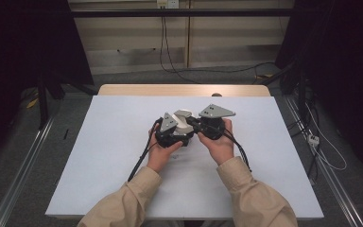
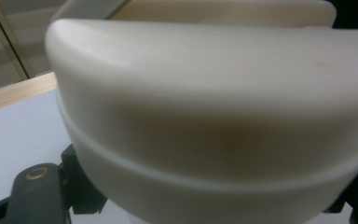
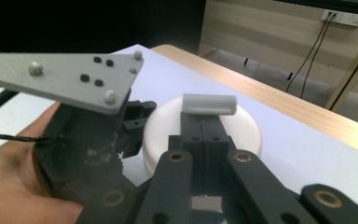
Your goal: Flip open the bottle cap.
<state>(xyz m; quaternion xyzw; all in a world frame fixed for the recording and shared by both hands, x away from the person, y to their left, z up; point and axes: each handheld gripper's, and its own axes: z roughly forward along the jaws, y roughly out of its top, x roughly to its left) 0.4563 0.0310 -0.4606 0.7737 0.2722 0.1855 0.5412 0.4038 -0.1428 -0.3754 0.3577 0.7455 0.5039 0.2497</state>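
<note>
A round cream-white lidded container (image 1: pixel 185 125) is held at the middle of the table between both grippers. My left gripper (image 1: pixel 181 132) is shut on its body; in the left gripper view the container (image 2: pixel 205 116) looms close, with a seam running round it and a black jaw at each lower corner. My right gripper (image 3: pixel 208 117) comes in from the right, its jaws pressed together on a small white handle (image 3: pixel 209 103) on top of the lid (image 3: pixel 242 128). In the right gripper view the left gripper (image 3: pixel 98 140) and its grey plate are at the left, held by a hand.
The white table cover (image 1: pixel 123 156) lies on a wooden table (image 1: pixel 184 90) whose far edge shows. Cables (image 1: pixel 139 158) trail from both grippers toward the person. Dark stands and floor cables surround the table.
</note>
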